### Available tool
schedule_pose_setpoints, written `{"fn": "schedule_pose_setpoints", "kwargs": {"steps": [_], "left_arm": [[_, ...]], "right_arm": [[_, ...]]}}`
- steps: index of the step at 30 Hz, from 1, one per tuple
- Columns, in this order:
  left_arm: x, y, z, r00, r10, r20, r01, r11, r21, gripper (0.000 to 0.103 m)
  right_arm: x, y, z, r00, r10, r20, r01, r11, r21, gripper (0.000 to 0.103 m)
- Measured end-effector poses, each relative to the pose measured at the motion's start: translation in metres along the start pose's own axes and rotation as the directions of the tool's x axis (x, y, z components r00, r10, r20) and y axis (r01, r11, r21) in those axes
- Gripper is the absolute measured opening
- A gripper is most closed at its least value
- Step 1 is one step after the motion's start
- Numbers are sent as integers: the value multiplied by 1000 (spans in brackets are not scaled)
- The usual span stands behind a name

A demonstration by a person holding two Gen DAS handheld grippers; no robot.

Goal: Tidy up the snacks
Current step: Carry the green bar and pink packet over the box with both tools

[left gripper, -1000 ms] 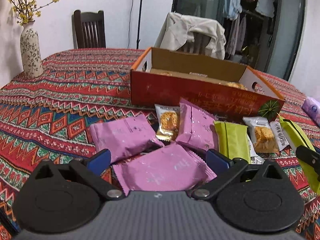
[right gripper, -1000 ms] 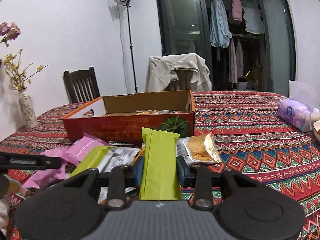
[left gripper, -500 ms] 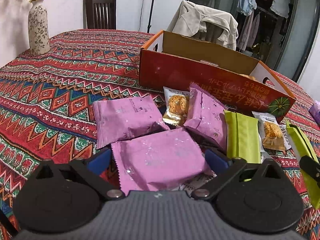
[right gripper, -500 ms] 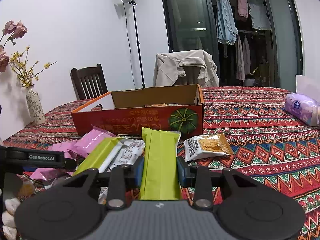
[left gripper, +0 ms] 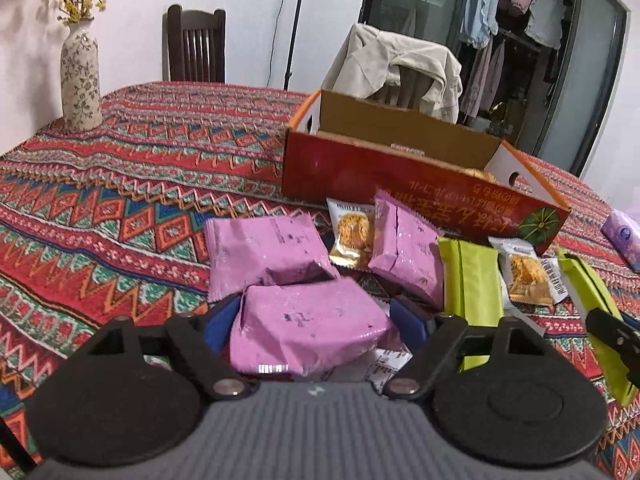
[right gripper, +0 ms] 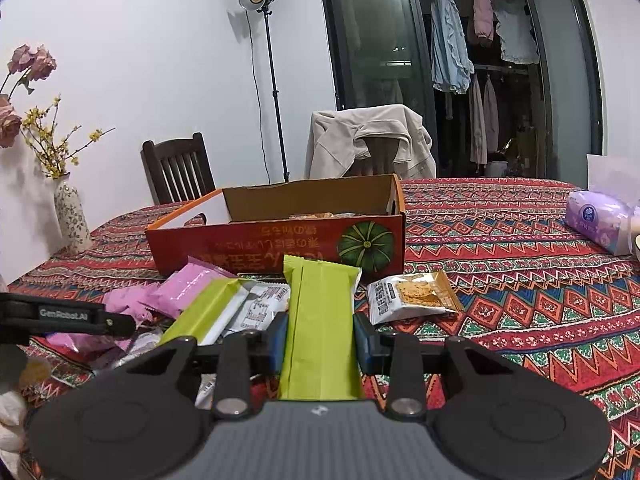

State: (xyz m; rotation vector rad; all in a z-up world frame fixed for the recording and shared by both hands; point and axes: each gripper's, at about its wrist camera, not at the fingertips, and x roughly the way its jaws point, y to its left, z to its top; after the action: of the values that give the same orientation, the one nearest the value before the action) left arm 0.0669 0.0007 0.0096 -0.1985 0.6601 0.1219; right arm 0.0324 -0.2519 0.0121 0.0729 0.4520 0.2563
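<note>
A puffy pink snack packet sits between the blue pads of my left gripper. Its jaws are closing and the pads press the packet's sides, so it bulges upward. My right gripper is shut on a long green packet that sticks out forward. The open red cardboard box stands just behind the snack pile and holds a few snacks. Two more pink packets lie ahead of the left gripper, beside a second green packet and small crispy-snack packets.
A patterned cloth covers the table. A flower vase stands at the far left and a purple tissue pack at the right. Behind the table are a wooden chair and a chair draped with a jacket.
The left jaws have drawn in against the near pink packet, which went from lying flat to bulging and lifted. The right gripper keeps its hold on the green packet.
</note>
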Motion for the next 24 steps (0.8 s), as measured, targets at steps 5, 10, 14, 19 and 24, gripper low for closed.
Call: {"fn": "schedule_pose_setpoints", "kwargs": {"steps": [5, 10, 14, 19, 24], "left_arm": [[-15, 2, 7, 999, -10, 49, 10, 1000, 9, 82], [-25, 1, 18, 995, -21, 95, 18, 999, 29, 82], [-28, -3, 30, 992, -30, 125, 24, 998, 52, 82], [-27, -10, 45, 987, -42, 158, 31, 997, 72, 82], [-23, -19, 60, 981, -49, 187, 32, 995, 92, 82]], "right_arm": [[-2, 2, 4, 1000, -2, 11, 2, 1000, -3, 33], [-1, 3, 11, 1000, -5, 27, 5, 1000, -8, 33], [3, 3, 20, 999, -7, 41, 8, 1000, -10, 33], [10, 4, 31, 998, -10, 58, 11, 1000, -17, 33], [21, 6, 46, 997, -8, 75, 10, 1000, -25, 33]]}}
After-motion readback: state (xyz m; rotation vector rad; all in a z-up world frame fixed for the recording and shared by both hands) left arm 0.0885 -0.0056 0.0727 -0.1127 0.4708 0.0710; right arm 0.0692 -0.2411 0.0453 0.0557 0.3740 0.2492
